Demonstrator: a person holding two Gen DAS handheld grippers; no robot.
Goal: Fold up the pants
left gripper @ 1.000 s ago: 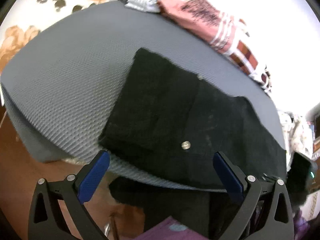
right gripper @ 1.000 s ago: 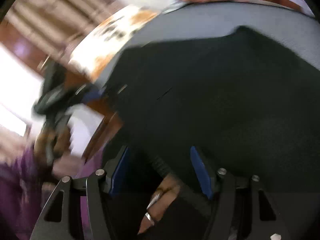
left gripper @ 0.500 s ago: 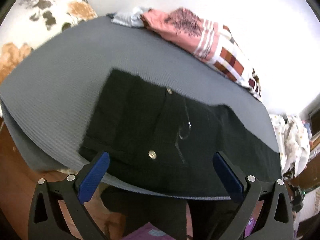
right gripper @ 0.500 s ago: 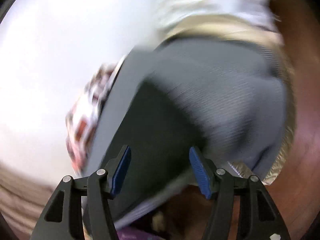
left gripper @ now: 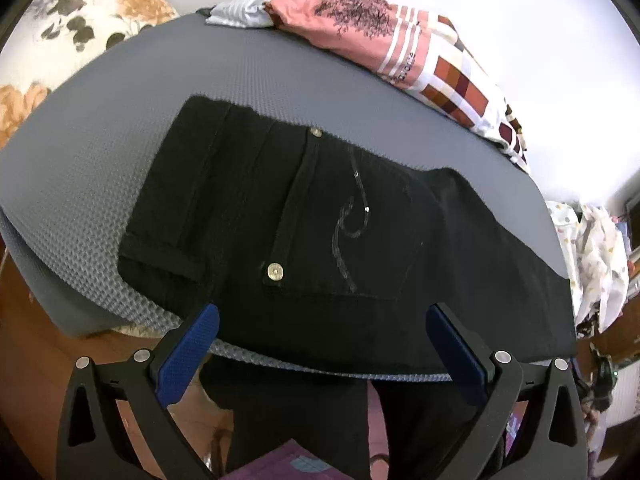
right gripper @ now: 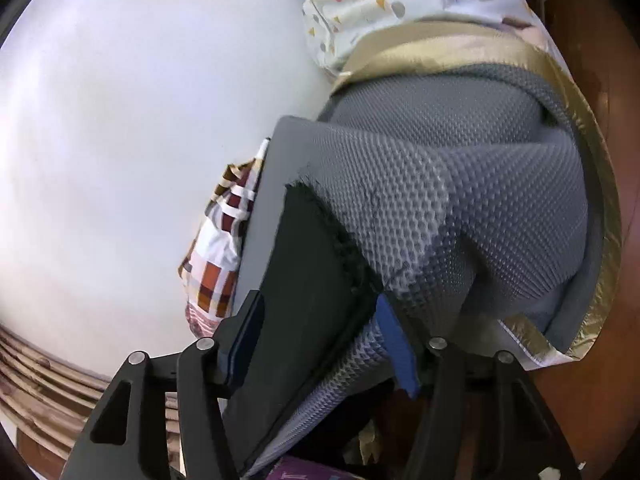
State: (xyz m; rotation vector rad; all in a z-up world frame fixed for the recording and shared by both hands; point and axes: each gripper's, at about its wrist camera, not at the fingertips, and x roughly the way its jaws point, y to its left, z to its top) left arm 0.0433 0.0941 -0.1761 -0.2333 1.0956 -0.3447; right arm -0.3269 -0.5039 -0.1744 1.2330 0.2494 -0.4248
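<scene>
Black pants (left gripper: 304,220) lie flat on the grey mesh mat (left gripper: 100,140), waistband at the left with two metal buttons, legs running off to the right. My left gripper (left gripper: 320,344) is open and empty, held just off the mat's near edge by the waistband end. In the right wrist view my right gripper (right gripper: 320,340) is open, its jaws on either side of the pants' leg end (right gripper: 316,276) and the mat's edge (right gripper: 420,220), viewed sideways. I cannot tell whether its pads touch the cloth.
A pink and checked garment (left gripper: 400,52) and a striped white cloth (left gripper: 240,12) lie at the mat's far edge. A floral cushion (left gripper: 80,20) is at the far left. A dotted white cloth (left gripper: 592,256) hangs at the right. Wooden floor lies below.
My left gripper has pulled back, so more of the pants shows. My right gripper has swung from over the pants to the leg end and now straddles cloth and mat edge.
</scene>
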